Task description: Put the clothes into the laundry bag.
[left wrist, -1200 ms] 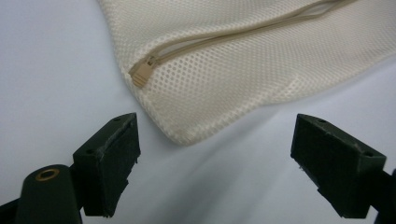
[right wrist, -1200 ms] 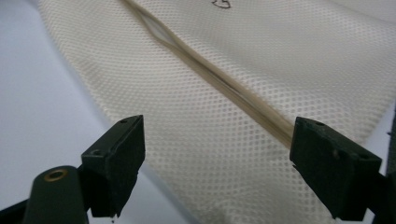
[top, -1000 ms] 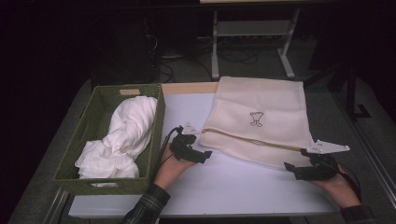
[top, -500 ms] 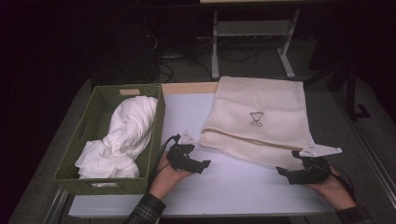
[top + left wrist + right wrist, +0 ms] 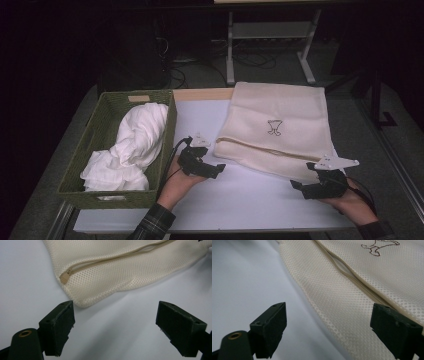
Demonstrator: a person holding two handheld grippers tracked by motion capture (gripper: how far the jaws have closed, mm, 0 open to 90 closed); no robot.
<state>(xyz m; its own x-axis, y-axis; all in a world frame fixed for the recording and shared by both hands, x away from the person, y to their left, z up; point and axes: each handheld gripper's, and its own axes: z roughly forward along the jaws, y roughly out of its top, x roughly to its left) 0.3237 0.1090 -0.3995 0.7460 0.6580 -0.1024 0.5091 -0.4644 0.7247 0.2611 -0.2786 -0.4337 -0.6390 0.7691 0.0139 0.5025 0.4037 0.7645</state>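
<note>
Both hands rest low, the left tool (image 5: pixel 218 170) and right tool (image 5: pixel 296 188) each with jaws spread wide.

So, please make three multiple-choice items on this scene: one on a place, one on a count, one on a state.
1. Where does the crumpled white cloth lie?
A. in the green woven basket
B. on the cream mesh zipper bag
C. on the floor

2. How many grippers are held over the white table?
A. one
B. two
C. three

3. How stands the left gripper?
A. shut on the bag
B. shut on nothing
C. open

Answers: 1 A, the basket's walls surround the cloth. 2 B, the left gripper and the right gripper, one per hand. 3 C, its fingers stand wide apart, short of the bag's corner.
</note>
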